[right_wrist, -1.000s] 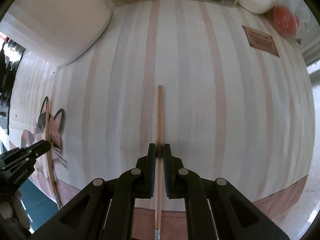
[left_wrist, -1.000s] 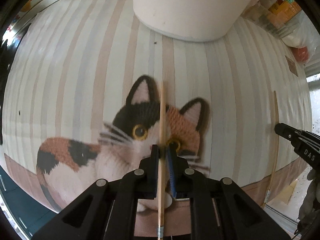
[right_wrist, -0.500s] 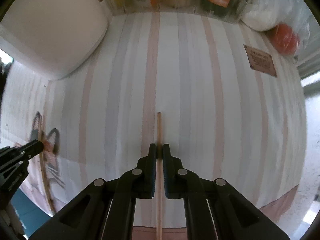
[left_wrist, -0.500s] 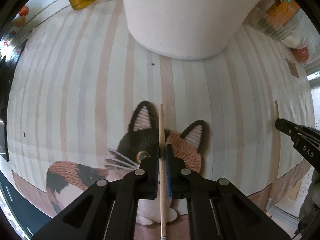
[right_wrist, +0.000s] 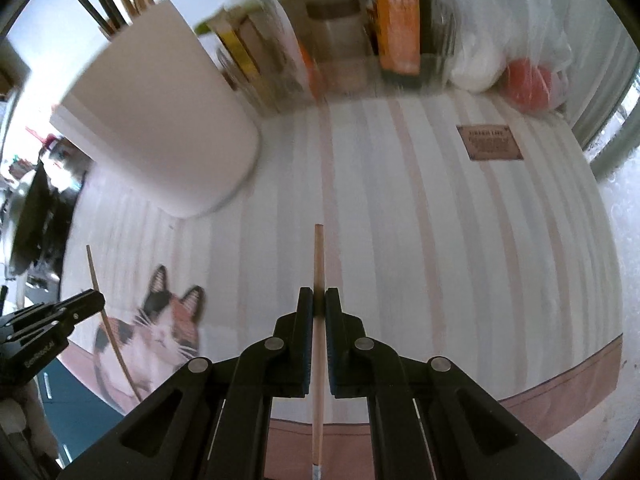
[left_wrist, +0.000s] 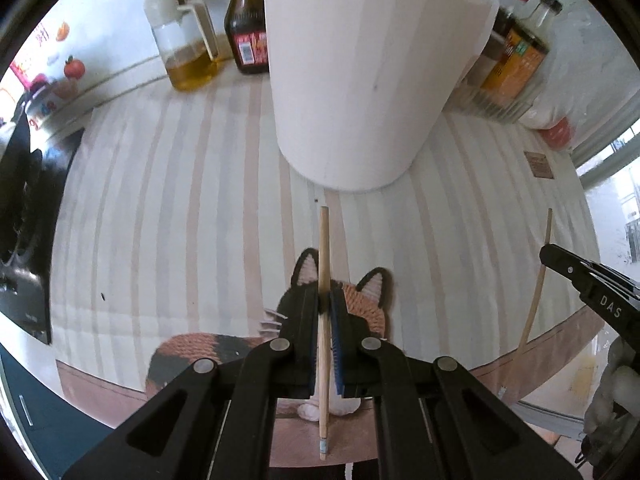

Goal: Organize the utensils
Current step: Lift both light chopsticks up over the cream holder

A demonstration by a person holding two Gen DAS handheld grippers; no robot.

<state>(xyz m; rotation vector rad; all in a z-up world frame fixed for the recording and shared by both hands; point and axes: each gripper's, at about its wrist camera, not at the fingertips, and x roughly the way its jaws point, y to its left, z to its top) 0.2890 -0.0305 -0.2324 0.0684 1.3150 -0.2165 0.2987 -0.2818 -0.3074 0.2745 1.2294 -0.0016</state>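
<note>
Both chopsticks are off the mat now: a second ago each lay flat on the striped cloth with a tool closing around it, and now the two tools have lifted together, so much more of the tabletop (left_wrist: 588, 364) and the bottles behind come into view. The left tool (left_wrist: 325, 312) is clamped tight on its chopstick (left_wrist: 323, 248), which sticks out ahead of the pads over the cat picture (left_wrist: 360, 304), tip toward the white holder (left_wrist: 372, 80). The right tool (right_wrist: 319, 308) is pinched just as firmly on the other chopstick (right_wrist: 319, 260), hanging clear above the bare stripes of the mat (right_wrist: 460, 240). The holder (right_wrist: 160, 128) stands ahead and to the left from that side, with several sticks already poking from its top. To my eye the pick-up is done and secure on both sides; what remains is carrying each stick up over the holder's rim, tipping it upright and letting it drop in with the rest.
</note>
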